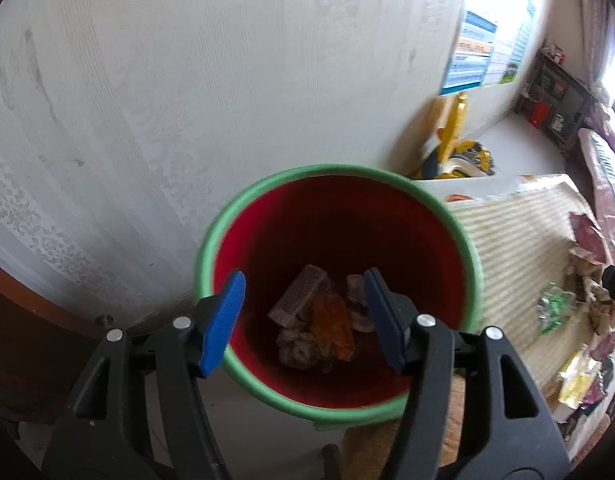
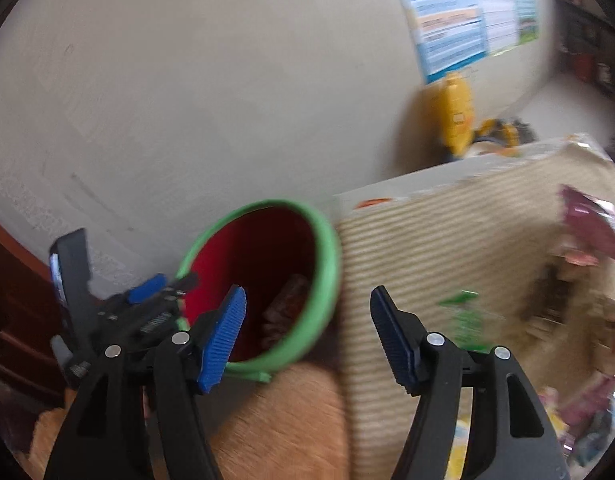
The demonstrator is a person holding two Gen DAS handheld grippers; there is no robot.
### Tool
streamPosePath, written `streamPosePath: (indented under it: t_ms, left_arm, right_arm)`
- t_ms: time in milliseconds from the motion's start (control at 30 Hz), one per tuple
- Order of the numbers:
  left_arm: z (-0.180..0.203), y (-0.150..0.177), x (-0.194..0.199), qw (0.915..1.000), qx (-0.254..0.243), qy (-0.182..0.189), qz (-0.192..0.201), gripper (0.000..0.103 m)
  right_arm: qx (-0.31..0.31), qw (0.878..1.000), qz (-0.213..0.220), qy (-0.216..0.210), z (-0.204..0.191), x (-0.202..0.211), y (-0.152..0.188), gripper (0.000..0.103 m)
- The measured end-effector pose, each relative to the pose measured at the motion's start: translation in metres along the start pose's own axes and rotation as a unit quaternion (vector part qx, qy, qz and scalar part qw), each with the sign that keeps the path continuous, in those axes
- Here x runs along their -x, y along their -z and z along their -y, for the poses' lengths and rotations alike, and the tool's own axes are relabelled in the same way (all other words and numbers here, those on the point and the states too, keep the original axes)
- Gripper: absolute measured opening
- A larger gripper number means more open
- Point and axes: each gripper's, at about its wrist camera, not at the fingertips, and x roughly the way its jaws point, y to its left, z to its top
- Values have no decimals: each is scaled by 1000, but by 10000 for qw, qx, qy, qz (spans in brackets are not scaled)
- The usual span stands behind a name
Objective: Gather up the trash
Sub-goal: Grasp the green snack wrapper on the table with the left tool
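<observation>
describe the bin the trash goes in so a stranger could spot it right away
Start at the pale wall; the bin stands at its foot, beside the striped mat strewn with wrappers. It is a round bucket, red inside with a green rim, already holding some trash, the only open container there.

Motion-blurred wrappers [image 2: 579,304] on the striped mat [image 2: 447,240]

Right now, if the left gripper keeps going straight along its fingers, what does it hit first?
Probably the trash pile at the bottom of the red bin. The left gripper is open, empty and aimed into the bin's mouth; nothing shows between the fingers and the pile, though depth is unclear.
</observation>
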Motion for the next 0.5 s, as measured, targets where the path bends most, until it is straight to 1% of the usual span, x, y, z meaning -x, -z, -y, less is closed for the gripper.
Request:
streamPosePath:
  t_ms: [100, 167, 267, 300, 367, 400, 500]
  left_arm:
    - [32, 6, 10, 9990, -295, 330, 3, 59]
    - [62, 12, 13, 9963, -606, 601, -50, 59]
    - [108, 20, 15, 9899, -1055, 946, -92, 59]
    - [128, 22, 15, 9862, -1280, 1048, -113, 61]
    - [154, 25, 12, 9807, -1532, 1202, -186, 69]
    - [163, 26, 9, 9792, -1576, 1255, -223, 74]
    - [196, 26, -6, 9762, -1574, 1436, -410, 75]
  right_arm:
    - [-216, 9984, 178, 498, 38, 33, 18, 67]
    - [-353, 9957, 230, 819, 58, 50, 33, 68]
    - [-588, 9902, 263, 1240, 89, 71, 57, 68]
    - [-747, 9876, 285, 1347, 101, 79, 67, 68]
    - [-1000, 9847, 304, 1396, 118, 89, 81, 68]
    - [-1134, 9831, 313, 1402, 126, 92, 87, 68]
    - [-1413, 9804, 360, 1325, 141, 99, 97, 68]
